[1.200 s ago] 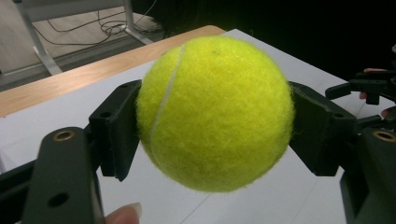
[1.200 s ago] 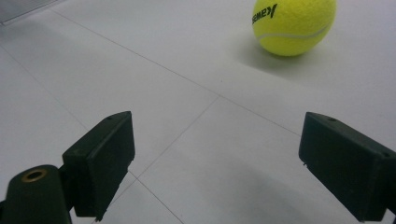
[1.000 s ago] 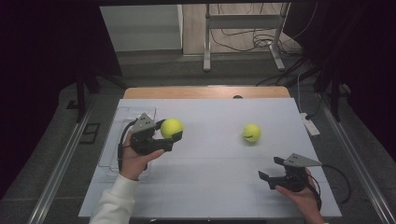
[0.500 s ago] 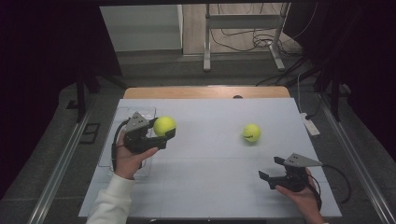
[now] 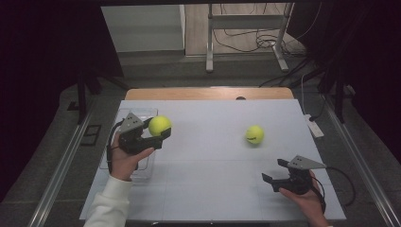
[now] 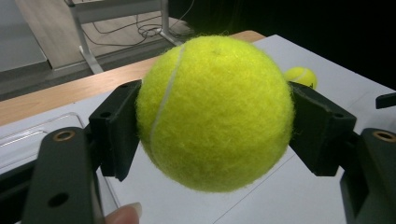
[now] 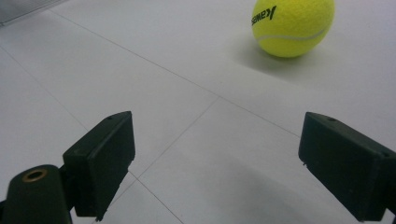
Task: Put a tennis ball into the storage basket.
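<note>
While the left tool [image 5: 158,135] stays clear of the table [image 5: 213,189] with its two black jaws clamped on either side of a tennis ball [image 5: 160,126], the clear tray [image 5: 124,163] lies just below and behind it, at the table's left edge, and that drop is, as I judge it, the relation the coming move turns on: the held ball sits slightly ahead of the tray's far rim, so the left tool would need to draw back toward the person and lower. A ball has no long axis, so its turn in the jaws hardly matters. The second tennis ball [image 5: 254,135] rests on the table well ahead of the right tool [image 5: 274,176], a little to that tool's left, and the right hand [image 5: 305,196] is plainly the nearer one to it; the right tool's jaws stand wide apart with nothing between them. The left tool's own view gives what the high view cannot: the pads [image 6: 116,130] pressing the ball's fuzz at its widest part, with the other ball small beyond it. The right gripper view shows black lettering on the free ball [image 7: 293,25], and bare table between the jaws. Whether the tray holds anything is hard to tell, since the left hand [image 5: 124,158] covers part of it.
</note>
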The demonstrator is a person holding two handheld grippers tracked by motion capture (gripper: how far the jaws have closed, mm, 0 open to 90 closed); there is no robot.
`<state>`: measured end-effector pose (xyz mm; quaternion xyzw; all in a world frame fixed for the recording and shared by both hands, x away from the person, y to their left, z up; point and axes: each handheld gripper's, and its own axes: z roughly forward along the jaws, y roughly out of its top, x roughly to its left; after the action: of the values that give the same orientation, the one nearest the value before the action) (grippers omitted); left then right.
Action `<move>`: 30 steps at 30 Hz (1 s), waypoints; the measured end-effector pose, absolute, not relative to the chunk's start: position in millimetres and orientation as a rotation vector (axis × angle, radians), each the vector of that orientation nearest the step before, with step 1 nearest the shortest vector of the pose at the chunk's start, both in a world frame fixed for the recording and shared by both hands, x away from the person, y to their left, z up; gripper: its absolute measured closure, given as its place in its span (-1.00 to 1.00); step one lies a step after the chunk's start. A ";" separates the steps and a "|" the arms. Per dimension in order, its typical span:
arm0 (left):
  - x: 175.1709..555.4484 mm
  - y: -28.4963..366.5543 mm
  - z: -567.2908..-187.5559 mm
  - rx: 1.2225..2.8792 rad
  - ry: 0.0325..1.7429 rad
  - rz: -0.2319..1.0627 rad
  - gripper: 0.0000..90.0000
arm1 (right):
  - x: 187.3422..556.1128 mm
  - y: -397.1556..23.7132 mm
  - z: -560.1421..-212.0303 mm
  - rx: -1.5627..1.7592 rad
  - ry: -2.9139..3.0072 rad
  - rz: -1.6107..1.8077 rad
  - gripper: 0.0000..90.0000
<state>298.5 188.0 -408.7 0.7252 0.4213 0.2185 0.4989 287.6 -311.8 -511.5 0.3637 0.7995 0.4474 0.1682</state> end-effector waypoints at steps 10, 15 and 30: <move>300.6 197.6 -410.7 1.748 1.053 0.550 -0.42 | 287.6 -311.8 -511.5 1.035 2.275 1.273 -0.74; 301.8 202.8 -411.8 1.738 1.073 0.560 -0.42 | 287.6 -311.9 -511.5 1.033 2.276 1.273 -0.74; 306.5 214.8 -417.4 1.727 1.126 0.585 -0.42 | 287.6 -311.7 -511.5 1.035 2.276 1.271 -0.74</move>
<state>306.5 214.8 -417.4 0.7073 0.4615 0.2395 0.4789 287.6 -311.7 -511.5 0.3636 0.8001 0.4467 0.1676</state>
